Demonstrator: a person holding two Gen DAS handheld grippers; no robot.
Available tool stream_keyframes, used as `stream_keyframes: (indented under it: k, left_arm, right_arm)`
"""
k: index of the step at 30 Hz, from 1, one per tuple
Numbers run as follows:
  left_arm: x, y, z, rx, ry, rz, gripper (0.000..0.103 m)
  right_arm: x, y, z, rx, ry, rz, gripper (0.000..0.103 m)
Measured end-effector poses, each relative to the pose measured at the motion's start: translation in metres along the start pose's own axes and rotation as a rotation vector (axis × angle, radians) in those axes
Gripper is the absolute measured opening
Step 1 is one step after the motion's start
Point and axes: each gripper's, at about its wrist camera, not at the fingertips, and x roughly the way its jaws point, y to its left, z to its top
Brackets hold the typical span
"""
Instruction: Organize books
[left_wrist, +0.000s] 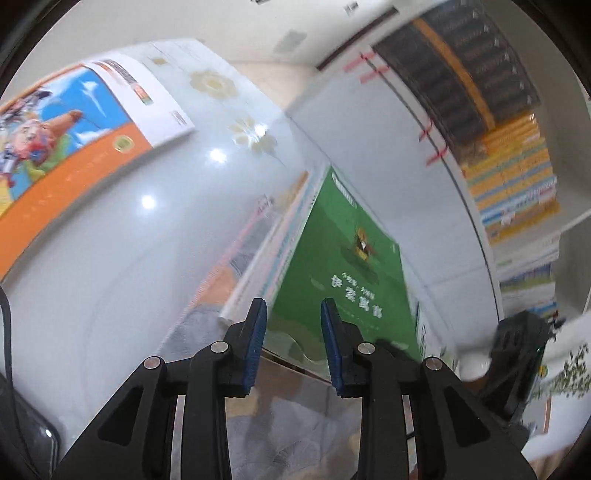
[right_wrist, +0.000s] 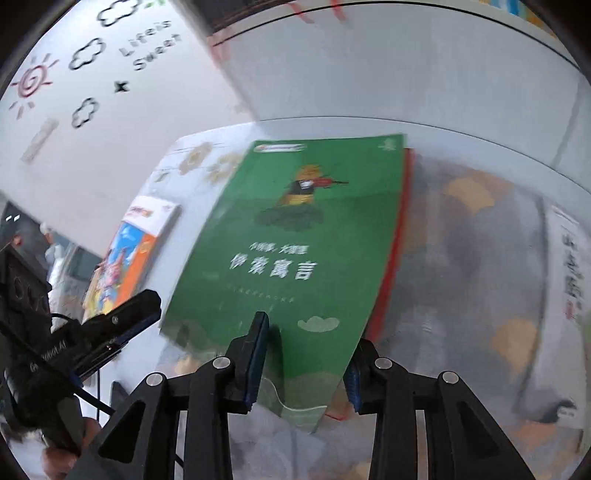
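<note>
A green book (right_wrist: 295, 243) lies on top of a small stack at the near edge of a glossy white table (left_wrist: 122, 236), its near corner sticking out past the edge; a red-edged book (right_wrist: 397, 243) shows under its right side, and pale page edges of other books (left_wrist: 266, 251) show along its left side. To the far left on the table lies a picture book with a blue and orange cover (left_wrist: 70, 133), well apart from the stack. Beyond the table rows of books (left_wrist: 517, 173) fill a shelf, and a white wall carries the words "Life is Sweet" (right_wrist: 151, 44). The left gripper (left_wrist: 293, 314) points down over the stack's near left part, jaws parted, nothing between the pads. The right gripper (right_wrist: 308, 345) points steeply down at the green book's near corner, which sits in the gap between its fingers; whether the pads press on it cannot be told through the blur. Seen from the right wrist, the left gripper (right_wrist: 140, 306) hangs just beside the stack's left edge, a hand (right_wrist: 62, 450) below it.
</note>
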Motion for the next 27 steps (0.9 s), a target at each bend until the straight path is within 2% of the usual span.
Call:
stream_keyframes:
  k: [2,4,6,8,10,13,15,16,18,21,24,27]
  left_arm:
    - [-0.006,-0.016,-0.005,0.052,-0.014,0.016,0.026]
    - [-0.005,-0.038,-0.011,0.126,0.008,0.003,0.028]
    - [0.005,-0.074,-0.023,0.227,0.054,-0.041,0.029]
    - [0.026,-0.116,-0.044,0.326,0.140,-0.114,0.031]
    - [0.053,-0.156,-0.066,0.392,0.240,-0.194,0.034]
    - [0.106,-0.223,-0.108,0.520,0.390,-0.257,0.038]
    - [0.140,-0.262,-0.134,0.593,0.471,-0.298,0.038]
    - [0.160,-0.283,-0.147,0.624,0.489,-0.283,0.038]
    - [0.185,-0.303,-0.159,0.637,0.498,-0.270,0.038]
    - [0.218,-0.324,-0.166,0.661,0.454,-0.178,0.038]
    - [0.239,-0.333,-0.165,0.695,0.411,-0.103,0.038]
    - [0.256,-0.329,-0.168,0.691,0.465,-0.067,0.038]
  right_arm:
    - [0.002,0.003,-0.005,-0.047,0.018,0.042,0.036]
    - [-0.005,-0.004,-0.014,-0.055,0.033,0.070,0.036]
    - [-0.023,-0.027,-0.032,-0.002,0.063,0.132,0.036]
    - [-0.046,-0.055,-0.051,0.067,0.058,0.154,0.038]
    - [-0.079,-0.095,-0.077,0.160,0.028,0.118,0.042]
    - [-0.131,-0.167,-0.116,0.363,-0.038,0.027,0.048]
    - [-0.167,-0.216,-0.144,0.514,-0.111,-0.064,0.049]
    - [-0.182,-0.235,-0.156,0.572,-0.145,-0.118,0.049]
    - [-0.211,-0.265,-0.175,0.620,-0.210,-0.293,0.049]
    - [-0.229,-0.287,-0.178,0.614,-0.237,-0.425,0.049]
    - [-0.226,-0.310,-0.174,0.672,-0.219,-0.442,0.048]
    - [-0.210,-0.322,-0.162,0.685,-0.192,-0.429,0.048]
